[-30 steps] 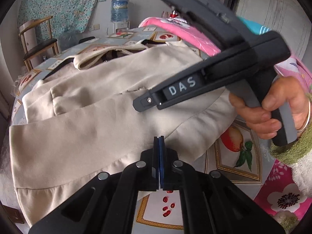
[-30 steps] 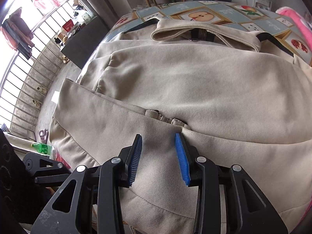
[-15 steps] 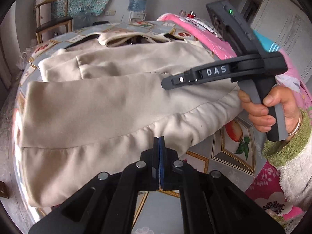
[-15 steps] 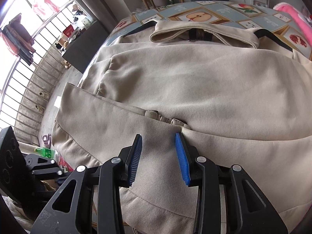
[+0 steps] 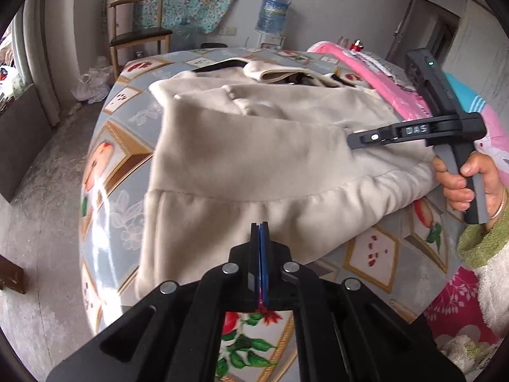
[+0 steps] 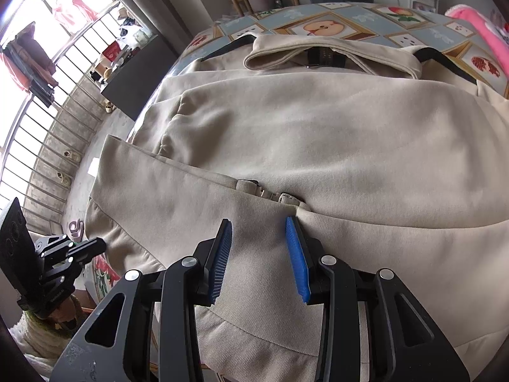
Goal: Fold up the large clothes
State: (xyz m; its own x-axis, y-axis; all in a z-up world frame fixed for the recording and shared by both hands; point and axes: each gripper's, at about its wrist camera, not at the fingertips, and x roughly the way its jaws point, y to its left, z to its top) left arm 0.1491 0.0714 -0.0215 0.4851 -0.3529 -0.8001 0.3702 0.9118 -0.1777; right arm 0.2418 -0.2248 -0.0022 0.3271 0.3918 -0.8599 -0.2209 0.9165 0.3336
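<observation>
Moved: left claw (image 5: 260,238) has swung toward the coat's 9 o'clock side; right claw (image 6: 259,248) unchanged.
Item: beige coat (image 5: 254,159), spread flat on the desk (image 5: 105,165), collar at 12 o'clock.
Left claw: clenched, empty, at the hem.
Right claw: released, pads astride the cloth, not pinching.
Handling advice: take the hem edge only, lift evenly, fold toward 12 o'clock without dragging.

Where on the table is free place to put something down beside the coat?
Bare tablecloth shows left of the coat, and a smaller patch lies between its hem and the near edge. The right side is crowded by pink bedding.
</observation>
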